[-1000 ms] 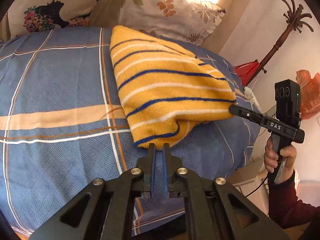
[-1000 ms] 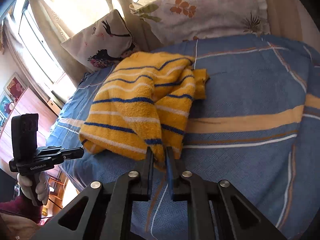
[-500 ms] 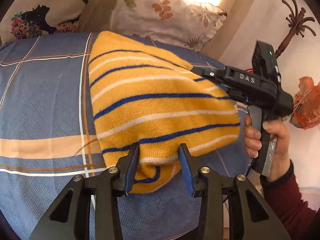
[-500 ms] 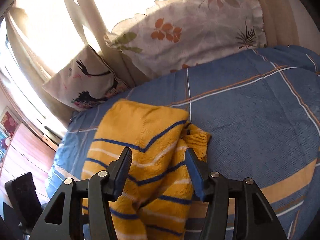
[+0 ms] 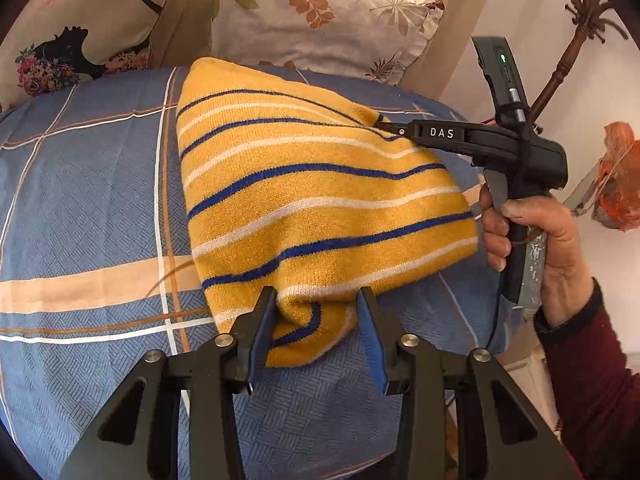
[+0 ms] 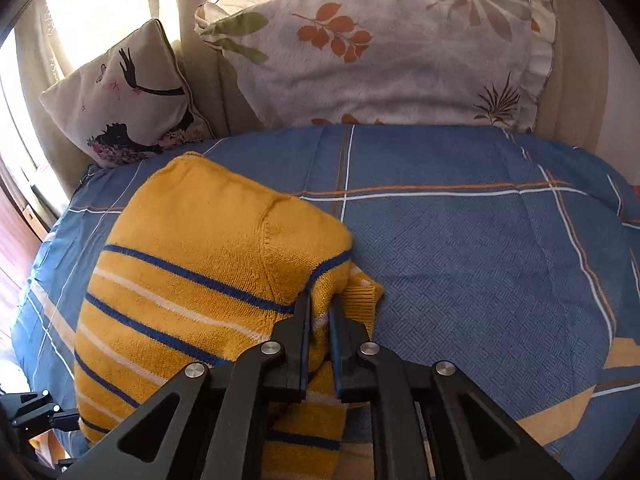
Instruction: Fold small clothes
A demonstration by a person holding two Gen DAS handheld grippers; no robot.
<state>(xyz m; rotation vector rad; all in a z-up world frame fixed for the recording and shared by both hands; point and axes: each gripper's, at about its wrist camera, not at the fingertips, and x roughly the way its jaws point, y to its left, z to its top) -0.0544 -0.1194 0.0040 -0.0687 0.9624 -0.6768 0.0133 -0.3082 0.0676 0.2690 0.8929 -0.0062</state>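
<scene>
A yellow knit sweater with blue and white stripes lies folded on the blue plaid bedspread. My left gripper is open, its fingers astride the sweater's near corner without pinching it. My right gripper is shut on a fold of the sweater at its far right edge, next to a ribbed cuff. In the left wrist view the right gripper shows from the side, its tip on the sweater's far edge, held by a hand.
A leaf-print pillow and a smaller cushion with a black figure lean at the head of the bed. A wooden coat stand and an orange object stand to the right of the bed.
My left gripper let go of the near corner and opened. My right gripper opened, moved up to the sweater's far edge, and has now shut on a fold there.
</scene>
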